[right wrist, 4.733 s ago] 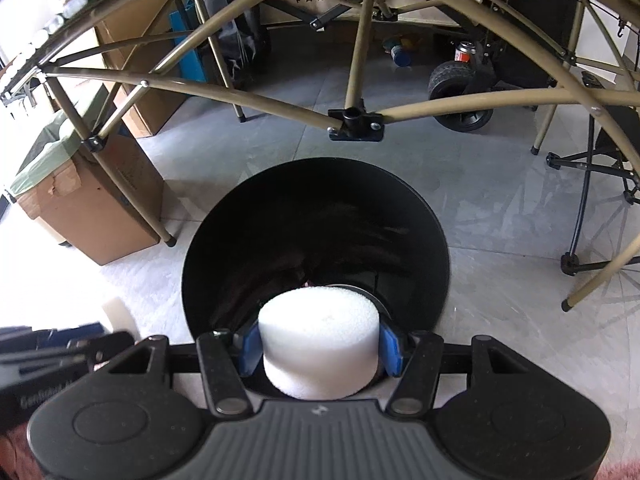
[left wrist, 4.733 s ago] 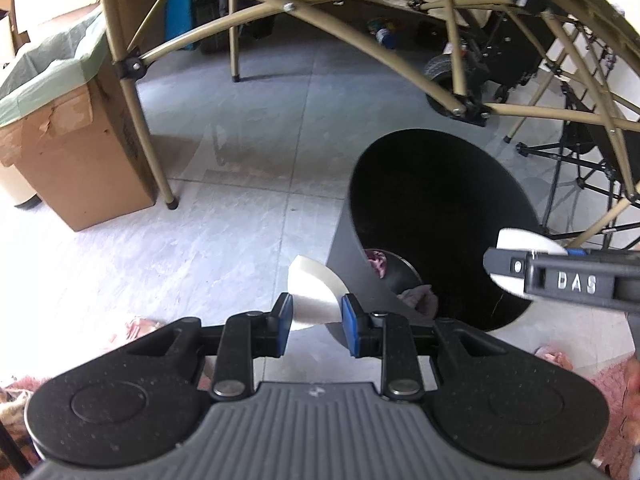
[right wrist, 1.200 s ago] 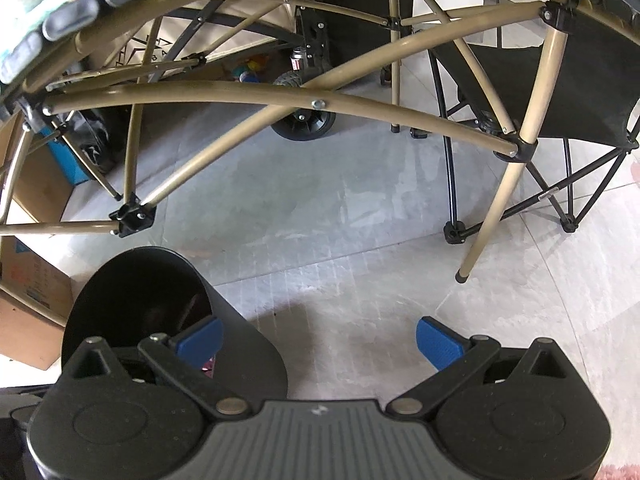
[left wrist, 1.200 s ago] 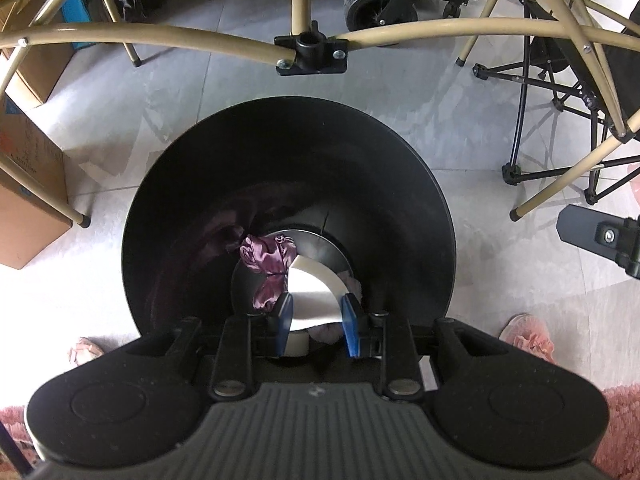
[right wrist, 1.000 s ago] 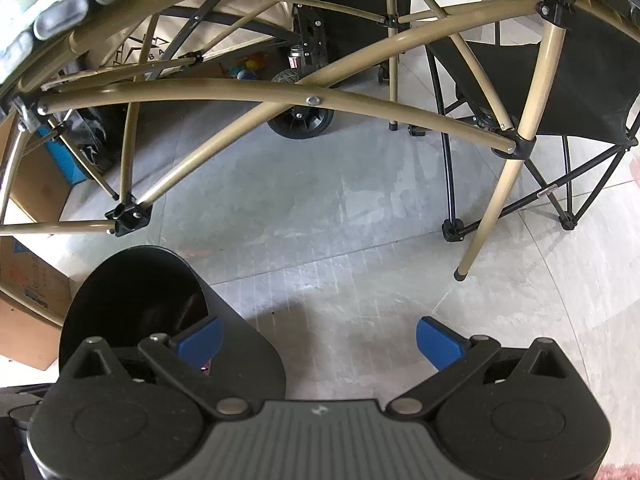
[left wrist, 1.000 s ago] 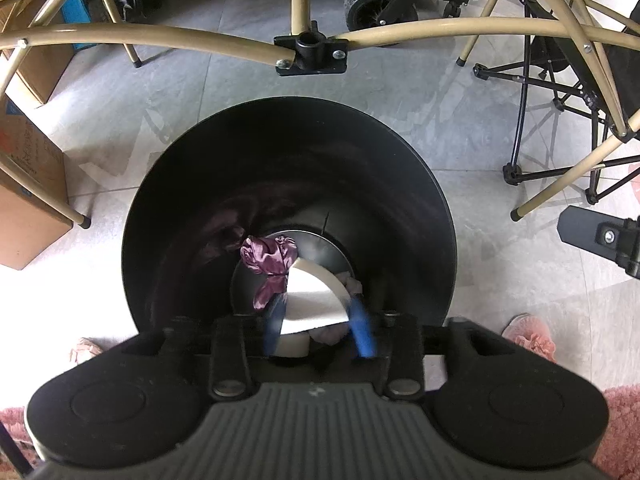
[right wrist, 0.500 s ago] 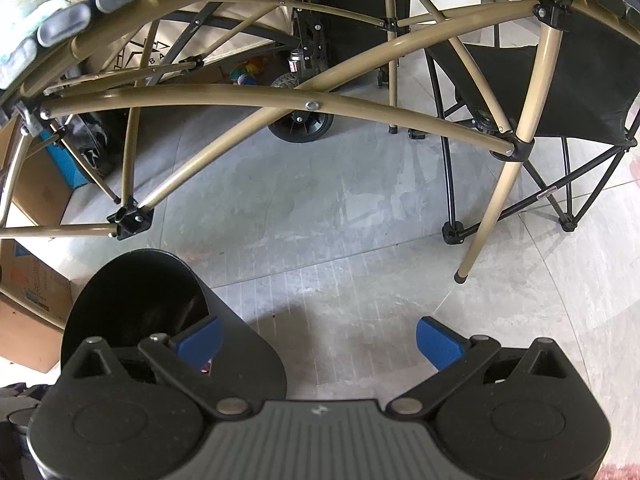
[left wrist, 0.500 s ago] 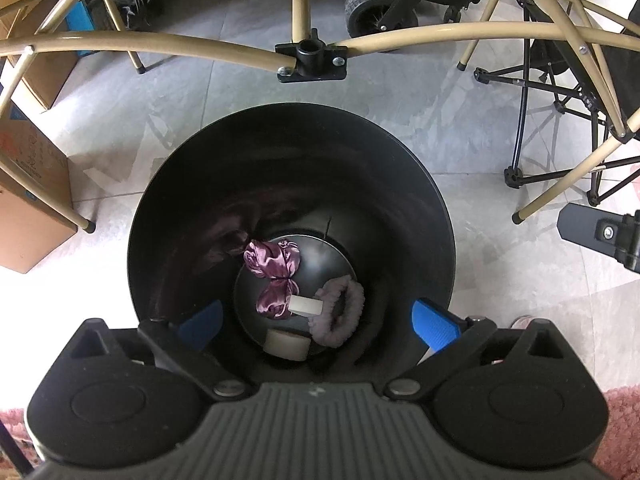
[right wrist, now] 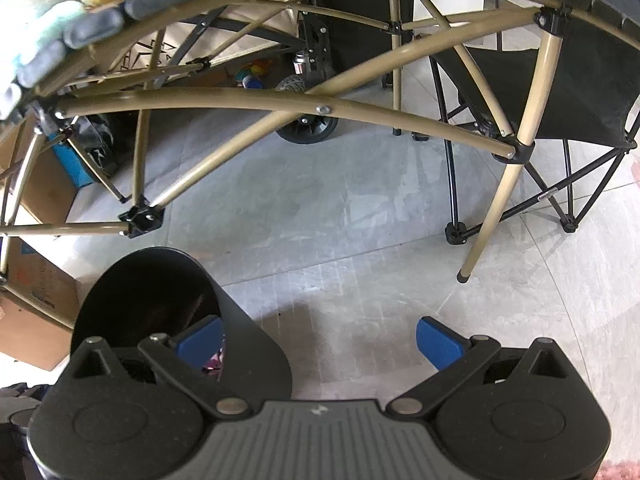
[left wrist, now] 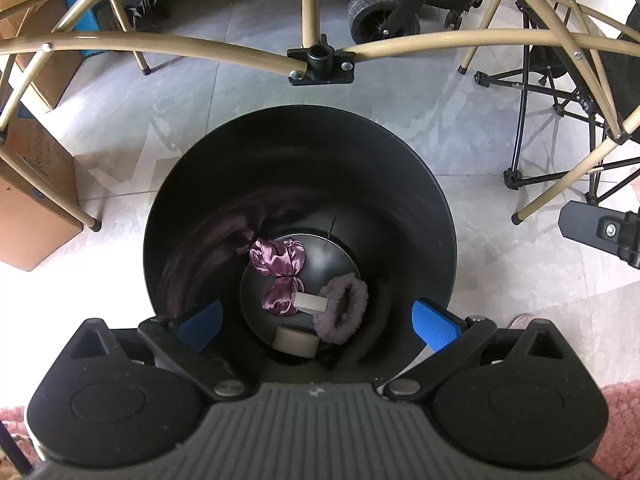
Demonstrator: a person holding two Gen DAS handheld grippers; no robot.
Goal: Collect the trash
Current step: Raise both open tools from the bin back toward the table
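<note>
A black round trash bin (left wrist: pixel 420 184) stands on the grey tile floor. My left gripper (left wrist: pixel 316 320) is open and empty right above its mouth. At the bin's bottom lie a purple satin cloth (left wrist: pixel 278 276), a fuzzy mauve scrunchie (left wrist: pixel 346 308), a small white piece (left wrist: pixel 310 302) and a white foam cylinder (left wrist: pixel 296 342). My right gripper (right wrist: pixel 318 338) is open and empty, to the right of the bin (right wrist: pixel 256 356), above bare floor. Part of the right gripper's body shows in the left wrist view (left wrist: pixel 600 232).
Tan folding-frame poles (left wrist: pixel 160 46) arch over the bin, with a black joint (left wrist: pixel 322 66) just behind it. A cardboard box (left wrist: pixel 28 208) stands left. A black folding chair (right wrist: pixel 580 88) and a wheeled cart (left wrist: pixel 384 12) stand behind. A pink rug (left wrist: pixel 624 412) lies at right.
My left gripper opened over the bin and let go of the white piece, which dropped to the bottom. My right gripper stayed open and almost still beside the bin.
</note>
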